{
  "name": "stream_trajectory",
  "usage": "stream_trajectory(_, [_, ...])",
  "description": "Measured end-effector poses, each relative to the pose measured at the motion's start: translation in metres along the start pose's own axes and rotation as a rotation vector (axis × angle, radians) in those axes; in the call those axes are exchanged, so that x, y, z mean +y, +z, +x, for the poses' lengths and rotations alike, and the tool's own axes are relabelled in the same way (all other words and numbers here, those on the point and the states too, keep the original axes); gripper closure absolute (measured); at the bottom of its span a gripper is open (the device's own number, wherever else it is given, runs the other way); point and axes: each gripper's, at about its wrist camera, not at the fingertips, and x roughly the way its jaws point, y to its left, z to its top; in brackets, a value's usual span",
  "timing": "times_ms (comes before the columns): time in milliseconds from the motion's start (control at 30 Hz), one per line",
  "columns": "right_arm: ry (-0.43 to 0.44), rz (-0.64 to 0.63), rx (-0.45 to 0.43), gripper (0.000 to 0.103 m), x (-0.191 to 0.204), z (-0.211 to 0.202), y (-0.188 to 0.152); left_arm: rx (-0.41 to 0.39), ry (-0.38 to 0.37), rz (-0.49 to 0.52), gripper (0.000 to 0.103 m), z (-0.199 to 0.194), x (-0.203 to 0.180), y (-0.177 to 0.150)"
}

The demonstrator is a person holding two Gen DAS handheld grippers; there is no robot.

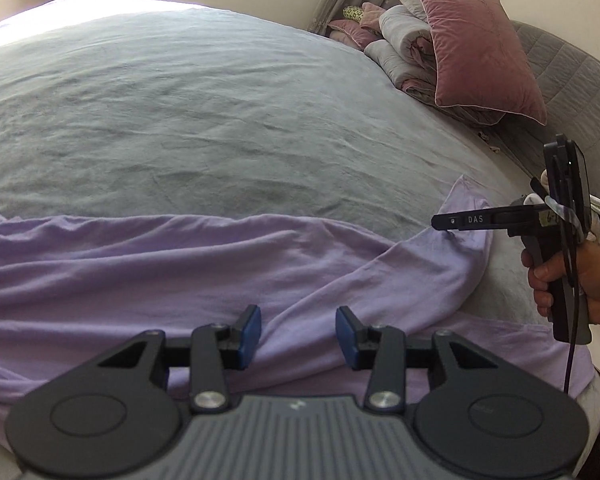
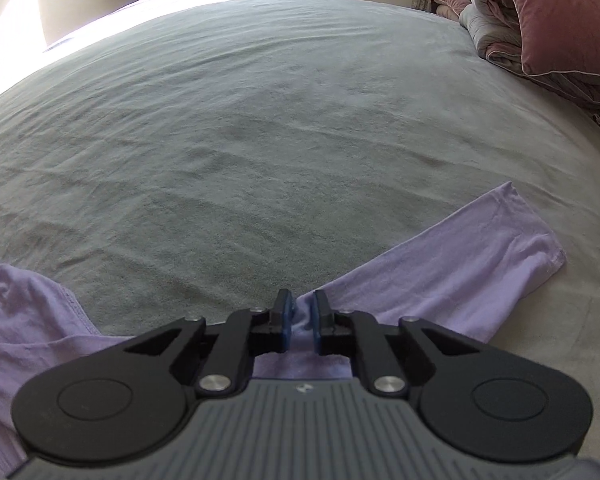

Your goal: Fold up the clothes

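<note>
**Lilac garment spread on grey bed, right gripper pinching its sleeve**

Grey bedding (image 1: 220, 120) fills most of both views, its surface lightly wrinkled and brightly lit along the far edge. At the far right corner a pink pillow (image 1: 480, 48) is propped against a stack of folded quilts (image 1: 400, 44), with a quilted grey headboard (image 1: 556, 76) seen behind them.

A lilac long-sleeved garment (image 1: 140, 264) is laid flat across the near part of the bed. One sleeve (image 2: 460, 264) is stretched out diagonally toward the right, its cuff end resting on the bedding.

The left gripper (image 1: 298, 336) is held just above the body of the garment, its blue-padded jaws spread apart with nothing caught between them; lilac cloth is seen through the gap below.

The right gripper (image 2: 300, 316) is seen in the right wrist view with its jaws drawn nearly together on a raised ridge of lilac fabric near the base of the sleeve, so that the cloth is pinched between the blue pads. In the left wrist view the same gripper is seen from the side, its black finger lying over the sleeve, and its handle is gripped by a person's hand (image 1: 580, 288), with a black cable (image 1: 572, 344) hanging beside it.
</note>
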Motion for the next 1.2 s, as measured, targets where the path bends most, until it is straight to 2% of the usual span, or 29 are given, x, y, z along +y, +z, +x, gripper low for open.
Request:
stream_trajectory(100, [-0.004,0.024,-0.016,0.103,-0.004,-0.009,-0.001,0.003,0.007,-0.001,0.065,-0.001,0.0,0.0])
stream_trajectory(133, [-0.005,0.03,-0.028,0.103,-0.005,-0.015,-0.001,0.003,0.011,0.0,0.073,-0.001,0.0,0.0])
stream_trajectory(333, [-0.002,0.04,-0.132,0.103,-0.014,-0.074,-0.006,-0.008,0.027,0.016,0.098,-0.004,0.001,-0.001])
stream_trajectory(533, [-0.002,0.036,-0.196,0.103,-0.019,-0.124,-0.018,-0.079,0.002,0.061,0.103,-0.023,-0.001,-0.004])
stream_trajectory(700, [0.006,0.043,-0.211,0.103,-0.02,-0.149,-0.039,-0.128,-0.043,0.116,0.103,-0.04,-0.004,-0.01])
stream_trajectory(833, [0.024,0.056,-0.183,0.103,-0.02,-0.157,-0.058,-0.144,-0.101,0.187,0.103,-0.049,-0.006,-0.02])
stream_trajectory(967, [0.03,0.07,-0.146,0.103,-0.019,-0.158,-0.082,-0.107,-0.106,0.208,0.101,-0.044,-0.009,-0.027])
stream_trajectory(1067, [0.035,0.082,-0.097,0.103,-0.019,-0.15,-0.099,-0.077,-0.092,0.203,0.085,-0.037,-0.011,-0.03])
stream_trajectory(1100, [0.033,0.079,-0.081,0.103,-0.019,-0.146,-0.104,-0.069,-0.088,0.201,0.075,-0.035,-0.012,-0.03])
stream_trajectory(1133, [0.029,0.073,-0.066,0.103,-0.02,-0.142,-0.107,-0.067,-0.09,0.202,0.069,-0.034,-0.013,-0.031])
stream_trajectory(1200, [0.018,0.077,-0.061,0.101,-0.022,-0.137,-0.109,-0.064,-0.093,0.205,0.068,-0.033,-0.015,-0.031])
